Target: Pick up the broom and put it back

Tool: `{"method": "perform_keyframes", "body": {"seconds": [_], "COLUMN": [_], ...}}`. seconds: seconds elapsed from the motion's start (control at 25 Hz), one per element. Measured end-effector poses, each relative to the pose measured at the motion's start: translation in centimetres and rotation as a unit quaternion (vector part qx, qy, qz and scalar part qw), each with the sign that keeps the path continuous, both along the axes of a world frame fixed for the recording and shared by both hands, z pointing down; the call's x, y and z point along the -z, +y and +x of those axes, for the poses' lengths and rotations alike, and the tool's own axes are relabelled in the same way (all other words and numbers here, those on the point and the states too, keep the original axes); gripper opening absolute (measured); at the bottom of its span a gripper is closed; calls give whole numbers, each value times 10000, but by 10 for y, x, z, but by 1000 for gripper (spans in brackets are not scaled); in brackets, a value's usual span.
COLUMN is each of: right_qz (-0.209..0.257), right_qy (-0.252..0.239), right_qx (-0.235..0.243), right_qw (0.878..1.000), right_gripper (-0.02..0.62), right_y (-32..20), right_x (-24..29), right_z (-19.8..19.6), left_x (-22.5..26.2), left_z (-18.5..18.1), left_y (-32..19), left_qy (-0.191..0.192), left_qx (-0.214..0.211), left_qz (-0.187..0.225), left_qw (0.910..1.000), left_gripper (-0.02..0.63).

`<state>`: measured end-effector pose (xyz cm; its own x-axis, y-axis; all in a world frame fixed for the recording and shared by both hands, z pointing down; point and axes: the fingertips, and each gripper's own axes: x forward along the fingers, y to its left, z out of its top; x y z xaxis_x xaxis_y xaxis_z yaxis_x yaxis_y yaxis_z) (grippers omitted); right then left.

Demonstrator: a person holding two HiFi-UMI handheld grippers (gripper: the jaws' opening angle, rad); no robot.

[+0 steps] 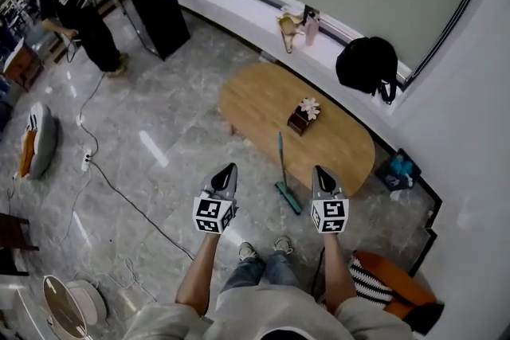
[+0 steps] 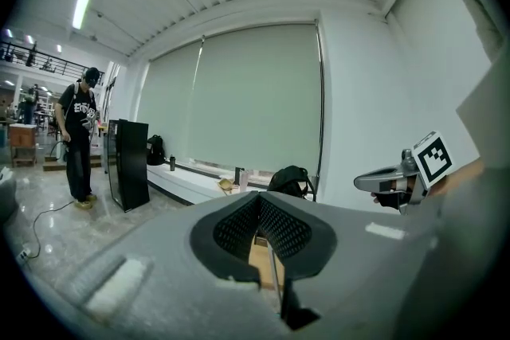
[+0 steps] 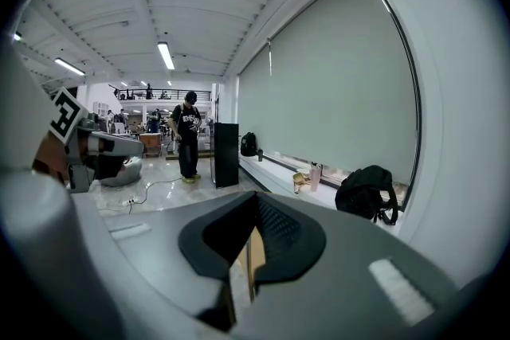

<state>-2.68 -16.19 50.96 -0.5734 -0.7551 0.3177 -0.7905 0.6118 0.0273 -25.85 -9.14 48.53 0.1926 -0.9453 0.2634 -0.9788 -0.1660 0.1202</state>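
Observation:
The broom [image 1: 282, 165] has a teal handle and a teal head. It leans against the front edge of the oval wooden table [image 1: 255, 95], with its head on the floor. My left gripper [image 1: 230, 168] is raised to the left of the broom, and my right gripper [image 1: 319, 170] is raised to its right. Both are clear of the broom. The jaws of each are shut with nothing between them, as the left gripper [image 2: 257, 198] and the right gripper [image 3: 256, 197] show in their own views. Both point towards the table and the window wall.
A small dark box with a flower [image 1: 304, 116] sits on the table. A black backpack [image 1: 367, 64] and bottles rest on the white ledge [image 1: 239, 8]. A person [image 1: 76, 5] stands at the back left near a black cabinet [image 1: 156, 2]. A cable [image 1: 119, 191] crosses the floor.

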Motion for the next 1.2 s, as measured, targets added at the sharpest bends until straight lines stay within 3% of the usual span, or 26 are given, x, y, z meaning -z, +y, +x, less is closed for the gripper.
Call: {"method": "perform_keyframes", "body": {"seconds": [0.16,0.64,1.2], "right_qz": [149,476,567], "right_qy": [-16,-113,-72], "right_qx": [65,-18,-13], "right_qw": [9999,9988,9984], "right_gripper": [0,0,0], "right_y": [-2,23,21], "right_x": [26,76,89], "right_z": [2,11,13], "left_x": [30,79,94], "left_z": [1,-12,-12], "left_y": [-4,20,18], "left_qy": [-52,-209,-245], "left_qx": [36,133,111], "left_qz": [302,647,778], "left_qw": [9995,9976,9966], "left_gripper": [-5,-5,-5]}}
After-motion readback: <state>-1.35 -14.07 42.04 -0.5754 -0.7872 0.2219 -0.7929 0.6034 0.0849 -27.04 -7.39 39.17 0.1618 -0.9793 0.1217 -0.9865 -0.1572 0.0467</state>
